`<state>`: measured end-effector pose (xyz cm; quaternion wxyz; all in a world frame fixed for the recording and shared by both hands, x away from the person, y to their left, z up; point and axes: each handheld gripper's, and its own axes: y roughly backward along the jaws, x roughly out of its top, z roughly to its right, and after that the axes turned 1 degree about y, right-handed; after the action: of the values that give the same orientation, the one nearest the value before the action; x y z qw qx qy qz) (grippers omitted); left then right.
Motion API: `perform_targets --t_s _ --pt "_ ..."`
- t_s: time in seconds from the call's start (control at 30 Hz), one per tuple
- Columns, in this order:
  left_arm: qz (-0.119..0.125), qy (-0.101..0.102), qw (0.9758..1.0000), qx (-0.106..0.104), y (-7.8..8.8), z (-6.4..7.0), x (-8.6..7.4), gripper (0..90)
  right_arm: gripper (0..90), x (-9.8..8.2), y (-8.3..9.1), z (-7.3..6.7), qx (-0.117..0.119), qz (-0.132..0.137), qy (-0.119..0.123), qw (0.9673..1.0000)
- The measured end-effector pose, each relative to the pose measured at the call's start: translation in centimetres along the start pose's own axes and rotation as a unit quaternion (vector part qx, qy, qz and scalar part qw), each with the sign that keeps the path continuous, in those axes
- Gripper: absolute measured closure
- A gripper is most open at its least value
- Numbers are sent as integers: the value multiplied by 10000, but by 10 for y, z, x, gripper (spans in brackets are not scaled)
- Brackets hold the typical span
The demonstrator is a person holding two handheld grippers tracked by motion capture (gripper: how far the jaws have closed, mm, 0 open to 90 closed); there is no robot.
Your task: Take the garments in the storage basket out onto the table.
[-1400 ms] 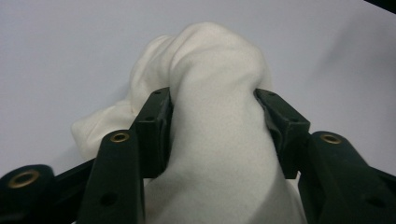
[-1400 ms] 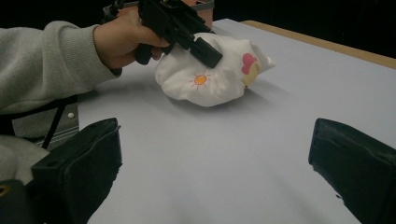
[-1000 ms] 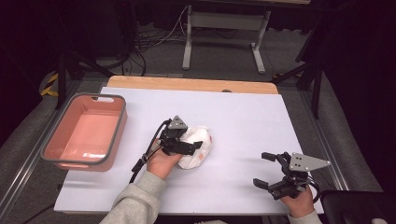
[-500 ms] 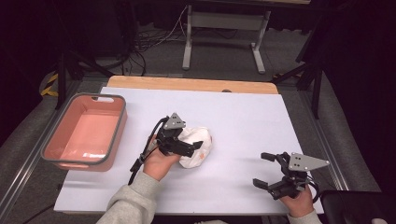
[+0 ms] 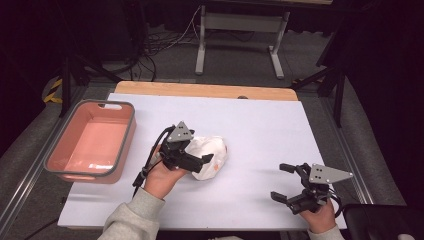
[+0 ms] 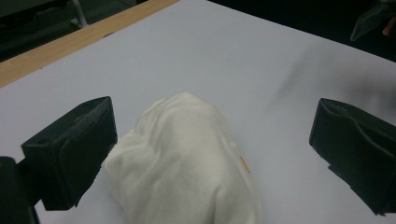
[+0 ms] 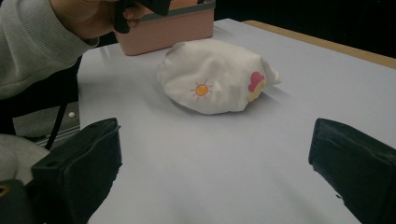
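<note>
Change: since the earlier high view the left gripper has drawn back toward the near side and lifted off the white bundle; its jaws have just been opening, and the bundle lies loose between them, unpinched.
Table: wide rectangular top under a smooth, matt pale lilac-white sheet, with a strip of light wood along the far edge.
Bin: salmon-pink rectangular plastic tub with a grey rim, rounded corners and a handle slot in its far wall; it sits at the left edge of the table, well apart from the bundle.
Bundle: soft white cloth bundle, a crumpled, rounded dome of matt knitted-looking fabric with gentle folds, lying on the sheet near the table's middle, right of the bin. From the right gripper view it shows a small printed orange sun and a pink-and-cream motif at one end; from the left gripper view it is plain white with a tiny orange fleck.
Left gripper jaws: spread wide, black blocky pads on either side of the bundle; one pad is close beside the cloth, the other stands off.
Right gripper: black, topped by a grey three-cornered plate, at the near right of the table, well apart from the bundle; jaws spread, with bare sheet between them.
Sleeve: grey ribbed knit on the left forearm.
</note>
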<state>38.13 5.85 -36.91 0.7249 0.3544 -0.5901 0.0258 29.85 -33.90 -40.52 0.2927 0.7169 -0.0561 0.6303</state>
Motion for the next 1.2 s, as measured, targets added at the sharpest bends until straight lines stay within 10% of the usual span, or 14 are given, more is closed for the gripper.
perform_targets --t_s 1.2 --pt "576 114 9982 -74 93 -28 -52 18 28 1 -1 -2 34 -6 33 10000"
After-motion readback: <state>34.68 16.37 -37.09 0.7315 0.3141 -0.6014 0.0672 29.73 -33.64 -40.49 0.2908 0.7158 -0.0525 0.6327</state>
